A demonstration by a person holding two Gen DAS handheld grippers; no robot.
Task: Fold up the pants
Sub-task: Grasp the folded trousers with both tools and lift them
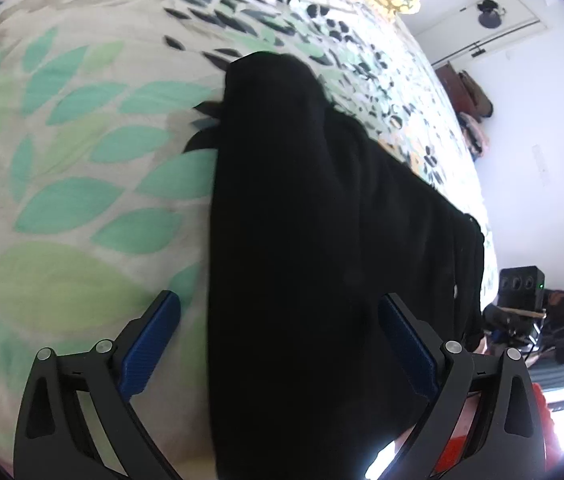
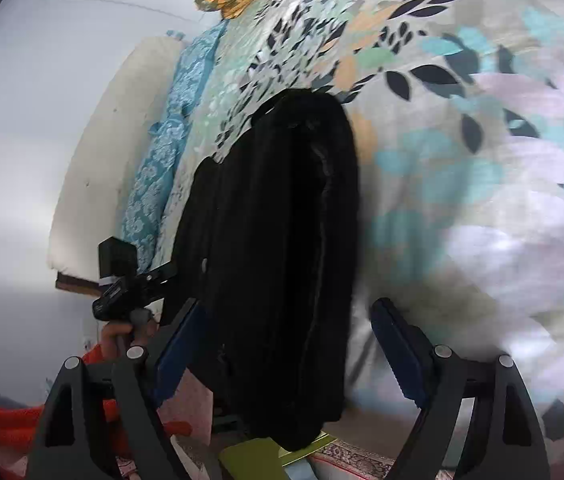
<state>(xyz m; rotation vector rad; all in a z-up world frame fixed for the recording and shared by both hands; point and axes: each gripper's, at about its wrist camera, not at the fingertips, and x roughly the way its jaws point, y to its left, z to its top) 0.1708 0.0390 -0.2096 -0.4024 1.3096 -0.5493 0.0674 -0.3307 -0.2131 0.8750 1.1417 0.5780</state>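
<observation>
Blue-padded fingers [image 1: 150,348] of the left tool [image 1: 280,312] are spread wide, gripping nothing. Black pants [image 1: 321,240] are laid lengthwise on the leaf-patterned bed [image 1: 62,160]. Likewise, the right tool [image 2: 285,320] is held spread apart over the pants' end.

Matt black cloth pants [image 1: 301,220] lie on a soft, leaf-printed fabric bedspread [image 1: 62,160].

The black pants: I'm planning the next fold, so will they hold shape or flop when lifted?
The black pants look soft and draped on the leaf-print bedspread, so they would likely sag. They hang past the bed edge, so they may slide off.
</observation>
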